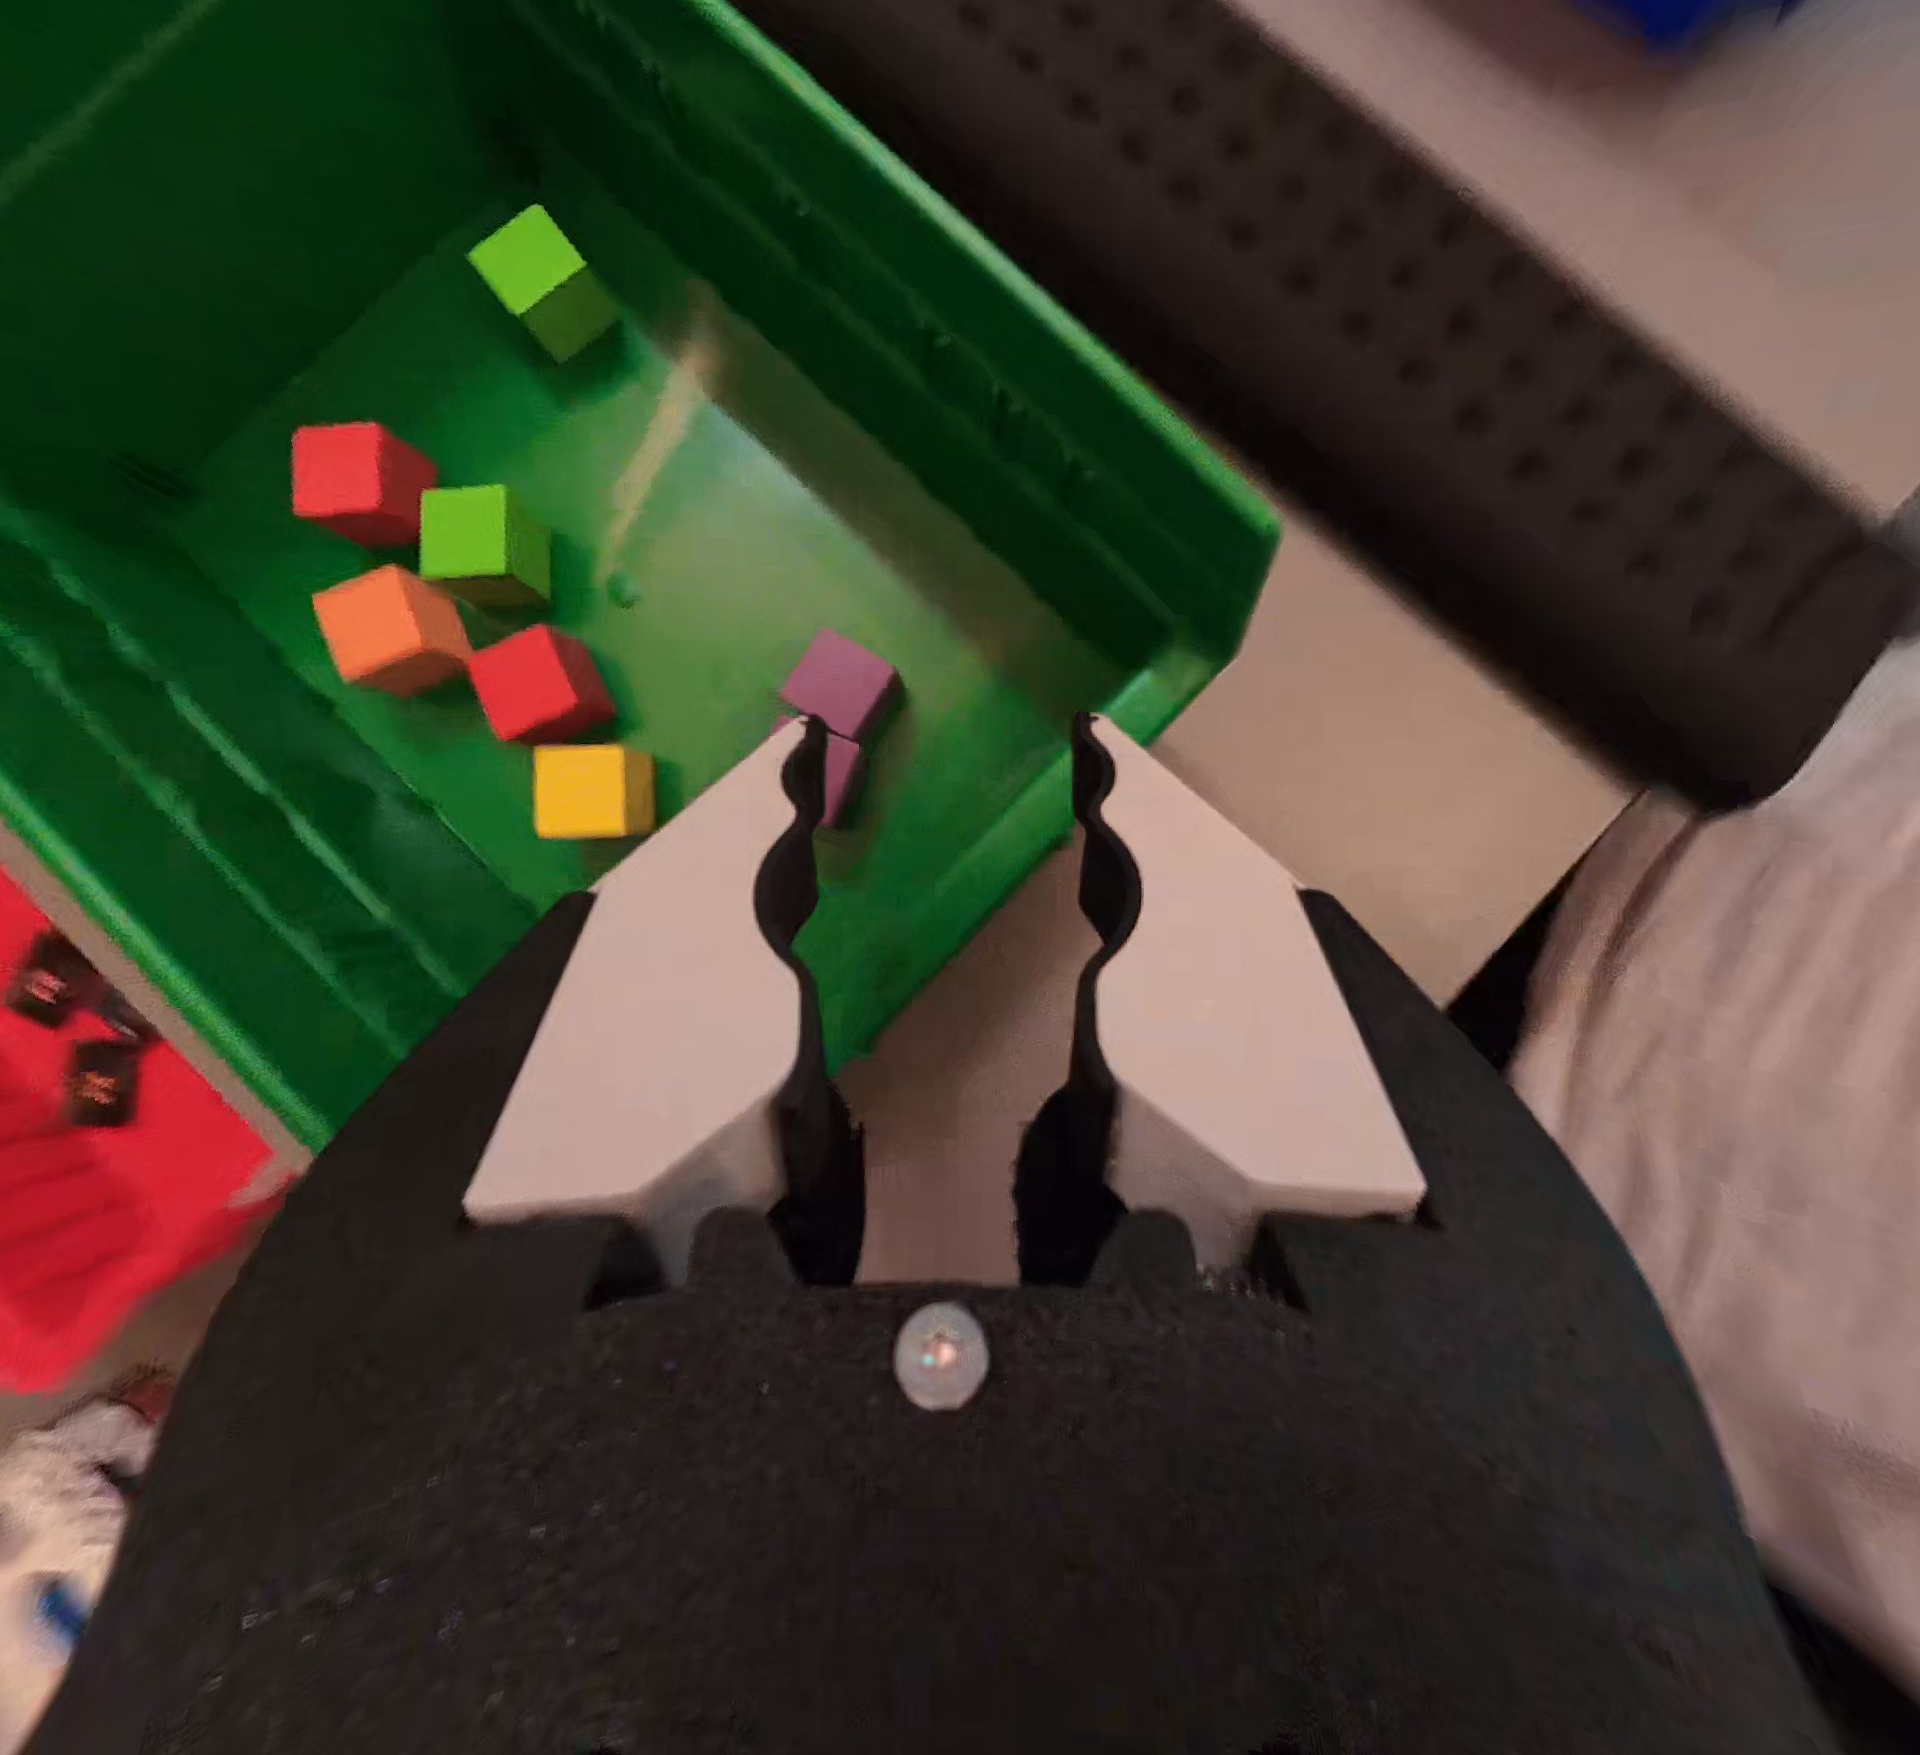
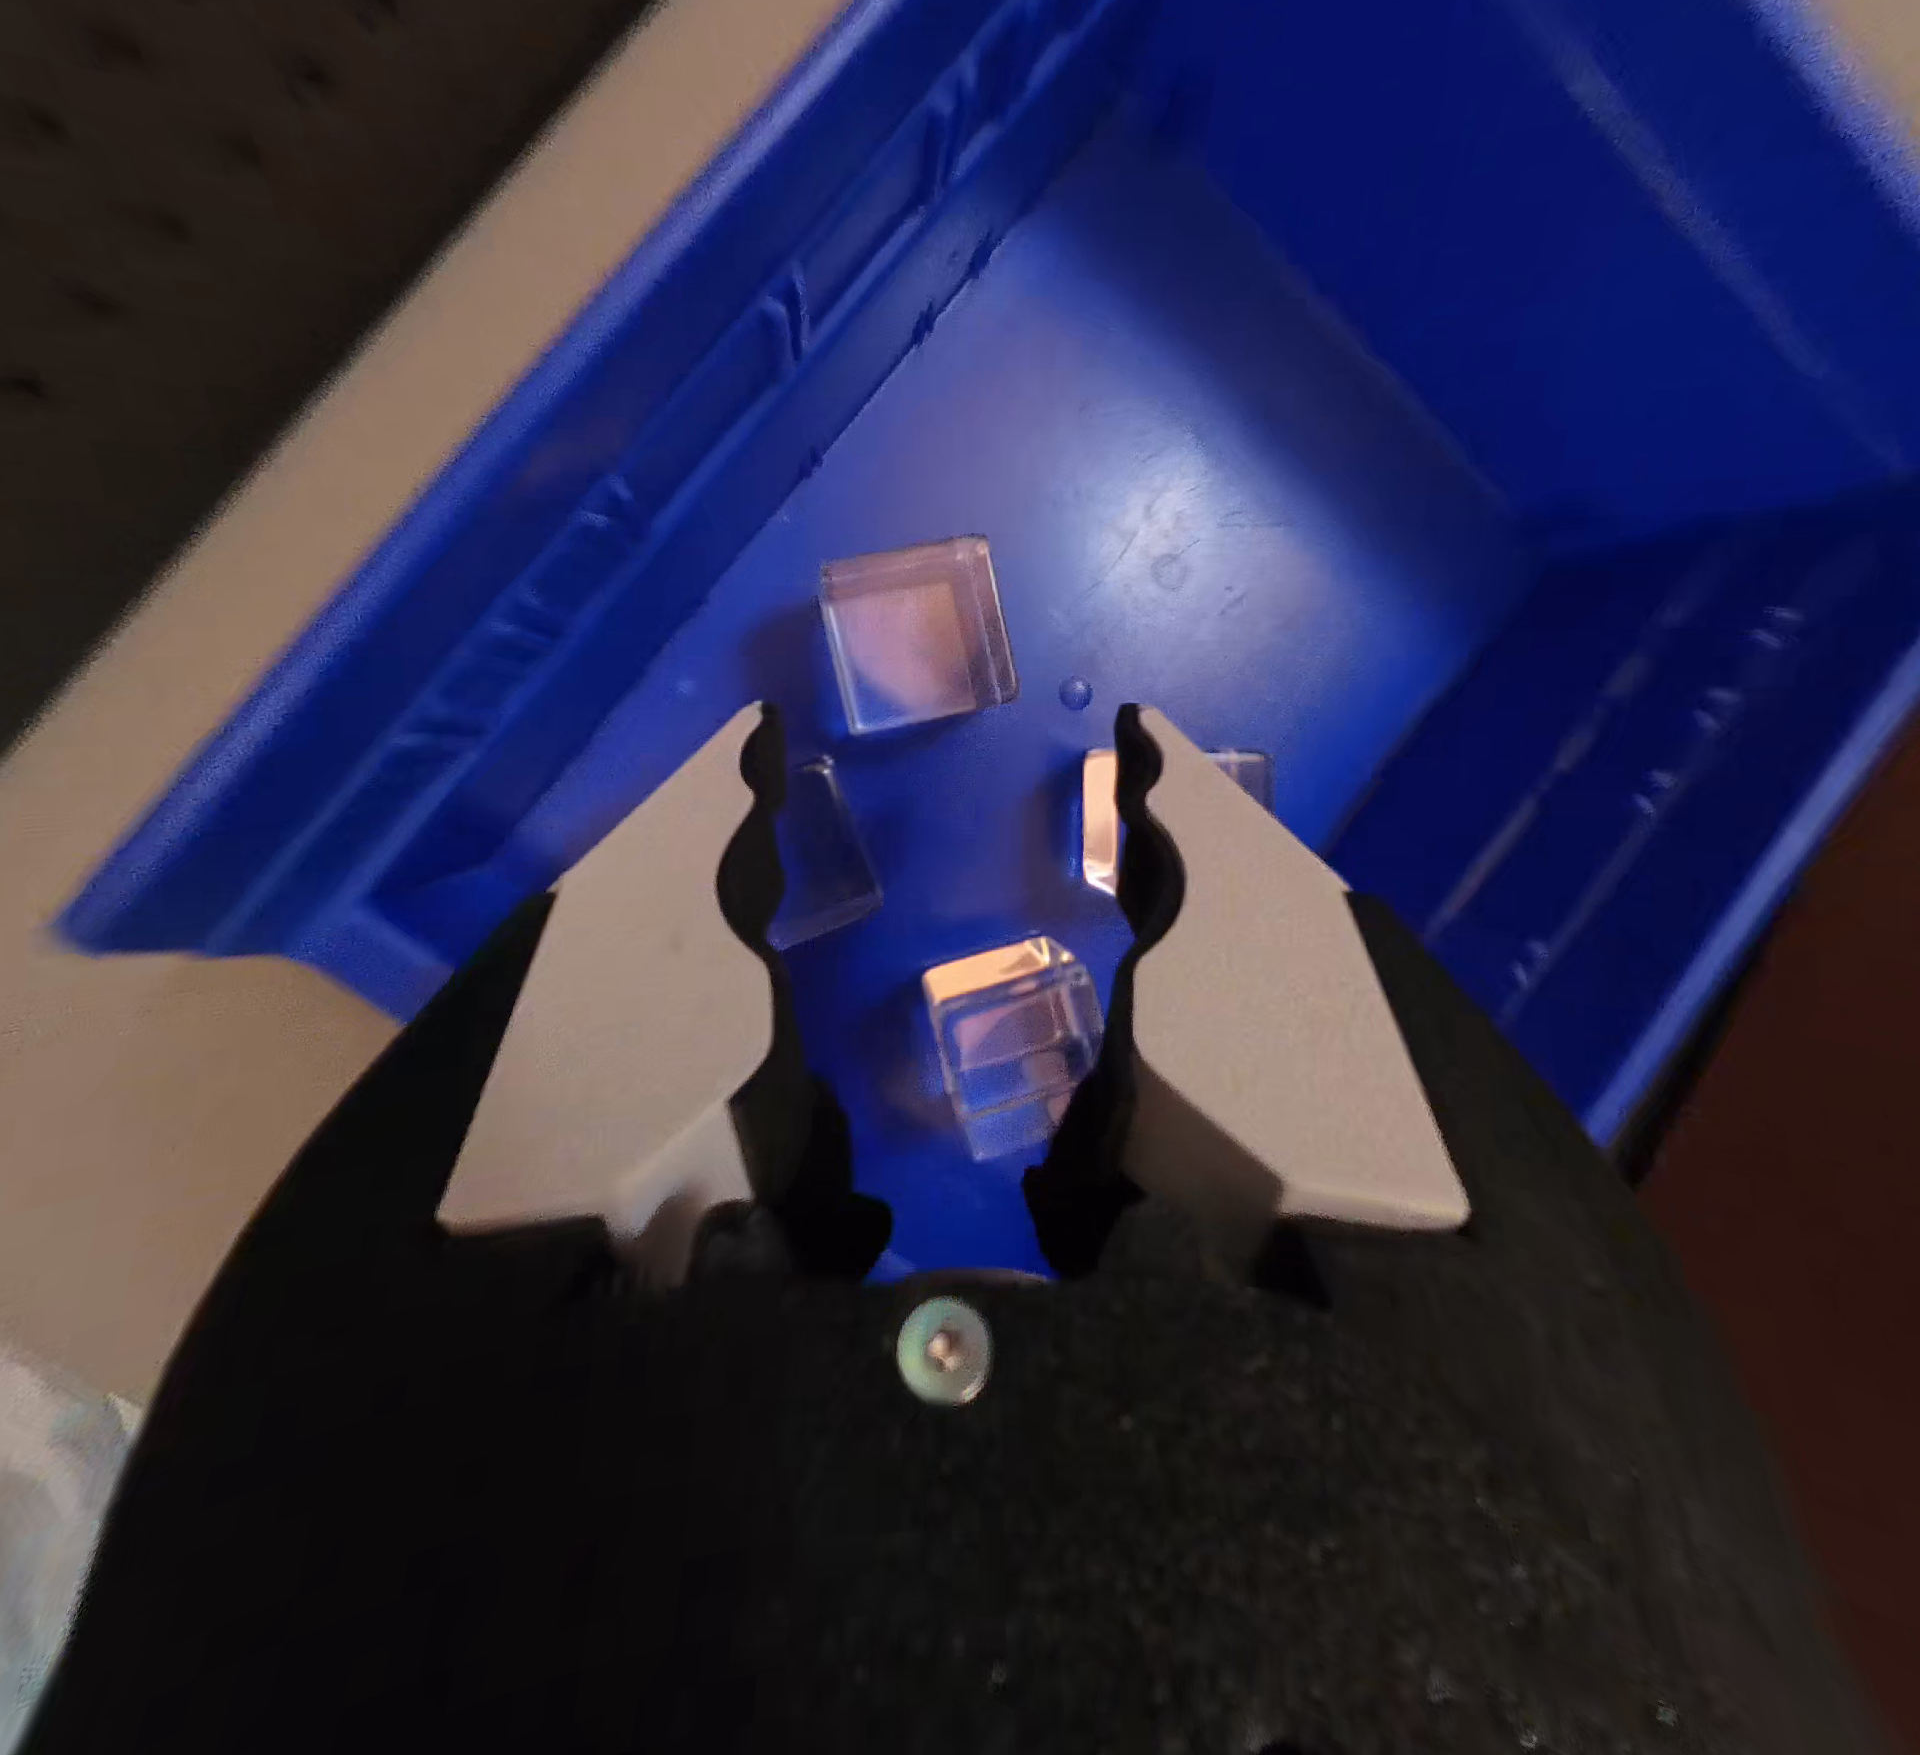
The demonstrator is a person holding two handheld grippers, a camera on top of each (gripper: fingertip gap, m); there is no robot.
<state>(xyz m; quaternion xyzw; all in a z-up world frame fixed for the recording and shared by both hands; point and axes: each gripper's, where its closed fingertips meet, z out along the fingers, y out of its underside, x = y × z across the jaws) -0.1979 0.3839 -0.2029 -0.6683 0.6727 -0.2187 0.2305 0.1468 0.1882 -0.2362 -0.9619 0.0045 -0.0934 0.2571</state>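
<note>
1. While hanging over the near corner of the green bin (image 1: pixel 1195 500), left gripper (image 1: pixel 940 723) spread wide, nothing held between the fingers.
2. Just past the left fingertip (image 1: pixel 795 739): two purple cubes, one (image 1: pixel 840 682) in plain sight, the other (image 1: pixel 840 775) partly hidden behind that finger. Touching the finger or not, hard to tell.
3. Just left of that finger: a yellow cube (image 1: pixel 592 791) on the bin floor.
4. Farther in: a red cube (image 1: pixel 540 682), an orange cube (image 1: pixel 390 630), a light green cube (image 1: pixel 483 547) and another red cube (image 1: pixel 358 479), all bunched close together. Well apart, near the far wall: one more light green cube (image 1: pixel 540 282).
5. Beside the green bin: a black board with holes (image 1: pixel 1299 178) and something red (image 1: pixel 104 1186).
6. Over the blue bin (image 2: pixel 623 583), right gripper (image 2: pixel 940 713) also spread wide and holding nothing.
7. Down between its fingers, nearer the base: a clear cube (image 2: pixel 1013 1040) on the bin floor.
8. Just beyond the tips: a second clear cube (image 2: pixel 920 630).
9. Partly hidden behind the left finger: a third clear cube (image 2: pixel 826 848). Partly hidden behind the right finger: a fourth clear cube (image 2: pixel 1096 822).
</note>
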